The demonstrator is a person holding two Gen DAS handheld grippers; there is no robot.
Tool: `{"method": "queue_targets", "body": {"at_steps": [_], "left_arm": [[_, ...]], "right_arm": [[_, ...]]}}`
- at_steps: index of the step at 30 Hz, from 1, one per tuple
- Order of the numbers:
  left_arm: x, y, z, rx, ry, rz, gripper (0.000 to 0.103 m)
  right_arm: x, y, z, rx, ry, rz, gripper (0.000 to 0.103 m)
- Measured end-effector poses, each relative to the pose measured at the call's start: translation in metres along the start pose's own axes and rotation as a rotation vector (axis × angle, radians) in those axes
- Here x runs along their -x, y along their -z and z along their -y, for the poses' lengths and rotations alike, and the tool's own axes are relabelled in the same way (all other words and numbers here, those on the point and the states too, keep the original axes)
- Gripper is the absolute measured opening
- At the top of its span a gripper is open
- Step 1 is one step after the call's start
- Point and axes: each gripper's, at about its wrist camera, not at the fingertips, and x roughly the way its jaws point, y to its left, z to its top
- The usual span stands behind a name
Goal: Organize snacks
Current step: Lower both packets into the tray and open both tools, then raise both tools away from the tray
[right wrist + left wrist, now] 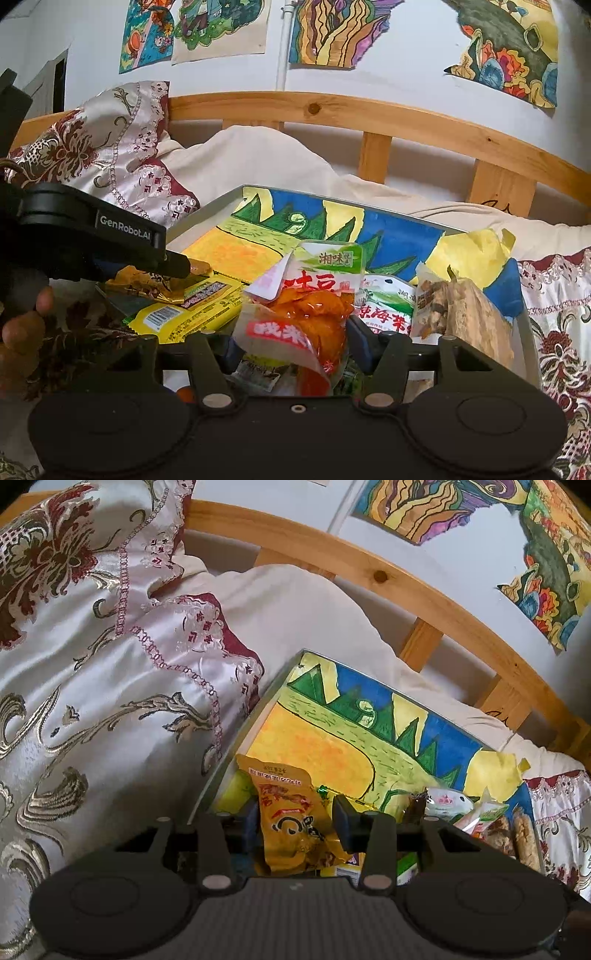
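Note:
A metal tray (229,766) lined with a coloured drawing lies on the bed and holds several snack packets. My left gripper (295,821) is shut on a golden-yellow snack packet (291,812), which stands upright between its pads over the tray's near left corner. In the right wrist view the left gripper (184,264) reaches in from the left with the crinkled golden packet (147,282) at its tip. My right gripper (293,347) is shut on a clear packet of orange-red snacks (314,314), held above the pile in the tray (199,218).
A yellow packet (192,310), a green-and-white packet (388,302) and a biscuit pack (469,314) lie in the tray. An embroidered satin pillow (92,664) crowds the tray's left side. A wooden headboard (369,568) runs behind. A person's hand (22,325) is at the left.

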Motion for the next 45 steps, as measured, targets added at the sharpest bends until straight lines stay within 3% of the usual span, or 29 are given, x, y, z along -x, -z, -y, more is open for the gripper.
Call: {"method": "queue_targets", "body": {"at_steps": [2, 6, 10, 12, 23, 29, 34, 45], "left_arm": [[0.000, 0.000, 0.001, -0.007, -0.005, -0.001, 0.047], [0.000, 0.000, 0.001, -0.009, -0.014, -0.013, 0.059], [0.006, 0.000, 0.008, -0.028, -0.036, -0.007, 0.062], [0.012, -0.002, 0.013, -0.045, -0.039, 0.011, 0.070], [0.079, -0.015, 0.028, -0.062, -0.070, 0.162, 0.095], [0.123, -0.013, 0.040, -0.107, -0.105, 0.243, 0.099], [0.162, -0.007, 0.044, -0.083, -0.116, 0.297, 0.101], [0.224, 0.031, 0.037, -0.050, -0.144, 0.308, 0.102]], "right_arm": [[-0.001, 0.001, 0.000, -0.004, 0.004, -0.008, 0.060], [0.002, 0.001, 0.002, -0.010, 0.010, 0.003, 0.065], [0.008, -0.004, 0.003, -0.014, 0.008, 0.023, 0.070], [0.013, -0.006, 0.005, -0.023, 0.008, 0.034, 0.074], [0.069, -0.027, 0.018, -0.084, 0.033, 0.136, 0.089], [0.116, -0.034, 0.025, -0.121, 0.005, 0.210, 0.097], [0.159, -0.032, 0.024, -0.128, -0.012, 0.254, 0.101], [0.239, -0.009, 0.030, -0.179, -0.002, 0.282, 0.102]]}}
